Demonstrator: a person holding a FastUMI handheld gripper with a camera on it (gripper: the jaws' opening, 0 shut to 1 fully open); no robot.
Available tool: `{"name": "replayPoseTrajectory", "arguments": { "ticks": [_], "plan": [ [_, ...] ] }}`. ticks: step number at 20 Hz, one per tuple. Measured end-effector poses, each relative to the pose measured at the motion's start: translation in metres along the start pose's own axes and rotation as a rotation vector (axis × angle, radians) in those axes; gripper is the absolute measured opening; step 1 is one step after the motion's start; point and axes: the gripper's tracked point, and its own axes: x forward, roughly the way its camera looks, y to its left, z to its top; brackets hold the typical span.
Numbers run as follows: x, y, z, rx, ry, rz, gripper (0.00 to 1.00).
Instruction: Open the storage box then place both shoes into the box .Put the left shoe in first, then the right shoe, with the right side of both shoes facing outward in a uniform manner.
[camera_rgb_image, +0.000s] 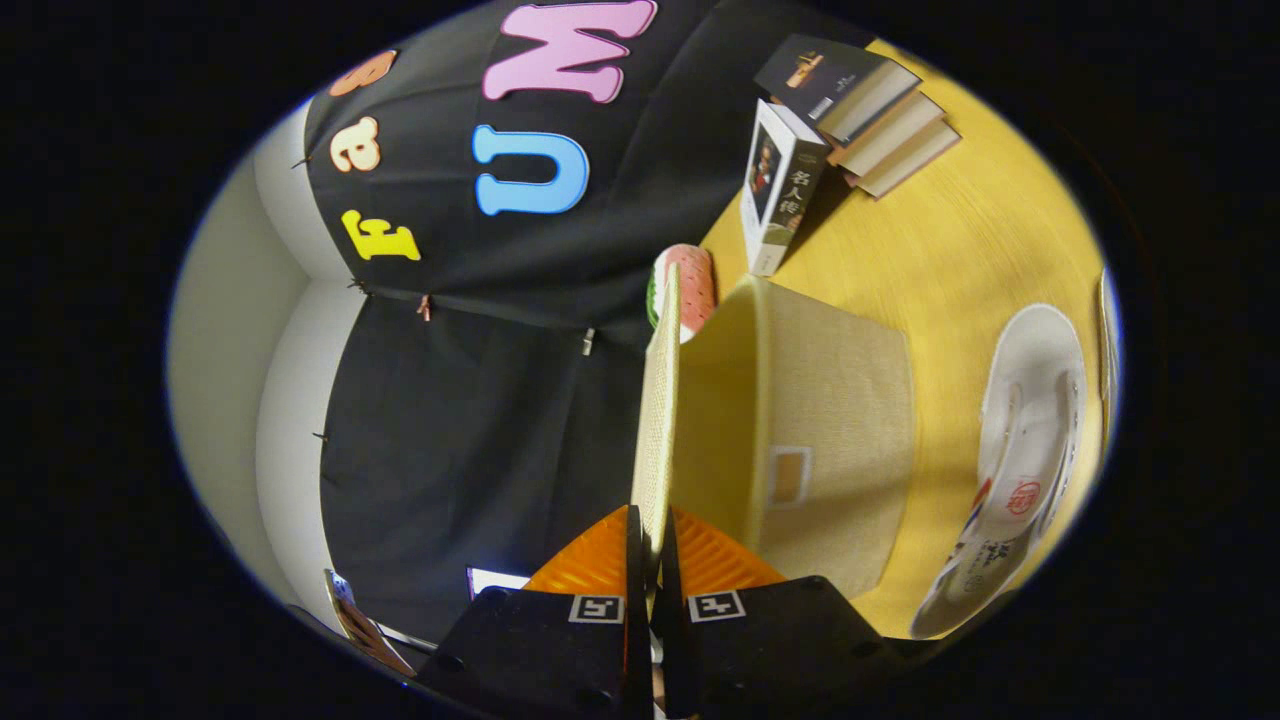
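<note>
Gripper (650, 545): fingers pressed together on the storage box lid (655, 420), pinching its free edge. Lid stands raised, long axis running straight ahead from the fingers. Storage box (840, 440): open, just beside the lid on the table (960, 250). Shoe (1025, 460): beyond the box, near the table edge.

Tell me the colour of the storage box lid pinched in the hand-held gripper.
Beige woven fabric lid, seen in the gripper view.

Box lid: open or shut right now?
Open. The lid is swung off the box, pinched edge-on between the gripper fingers, and the box's inner wall shows beside it.
</note>
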Motion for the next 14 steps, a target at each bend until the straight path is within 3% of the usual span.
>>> {"name": "replayPoseTrajectory", "arguments": {
  "ticks": [6, 14],
  "plan": [
    [0.052, 0.098, -0.011, -0.154, -0.008, 0.042, 0.10],
    [0.167, 0.152, -0.052, -0.280, 0.055, 0.060, 0.14]
  ]
}}
